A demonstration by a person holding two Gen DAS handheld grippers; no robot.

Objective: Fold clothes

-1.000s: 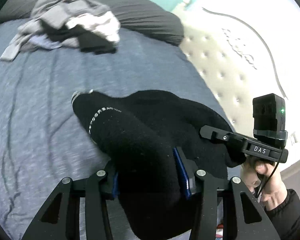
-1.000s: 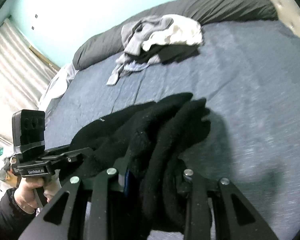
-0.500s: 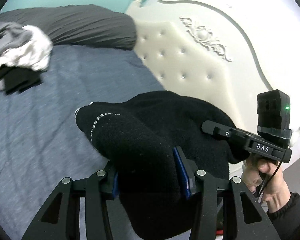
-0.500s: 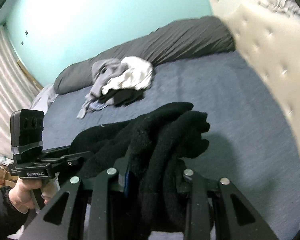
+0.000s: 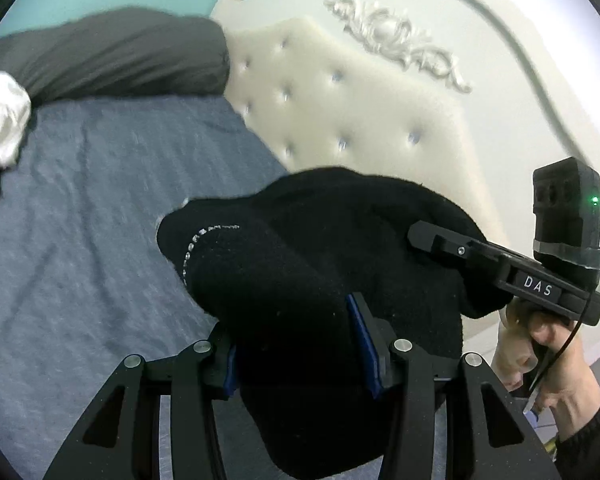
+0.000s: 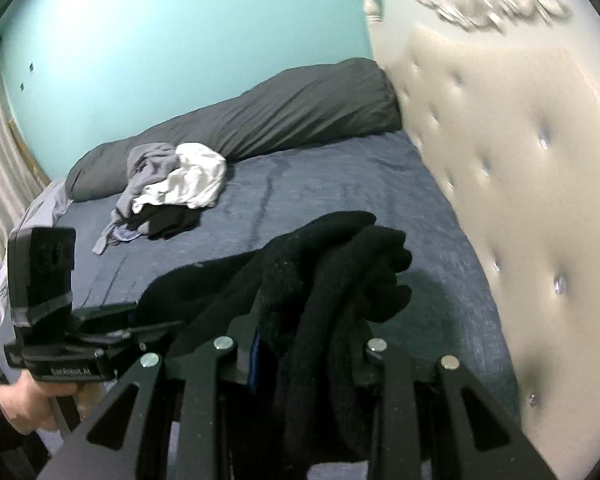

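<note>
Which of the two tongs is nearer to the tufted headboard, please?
Right. The right tongs hold the black garment beside the headboard; the left tongs grip it farther out.

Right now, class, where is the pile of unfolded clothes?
In the right wrist view the clothes pile lies on the bed, left of centre, against the grey pillow. The left wrist view catches only its white edge at far left.

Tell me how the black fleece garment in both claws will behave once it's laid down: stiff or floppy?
Likely floppy: the black fleece garment bunches and droops over the right claw. Probably grippy, given its fuzzy nap against the left claw. Unlikely to hold creases.
</note>
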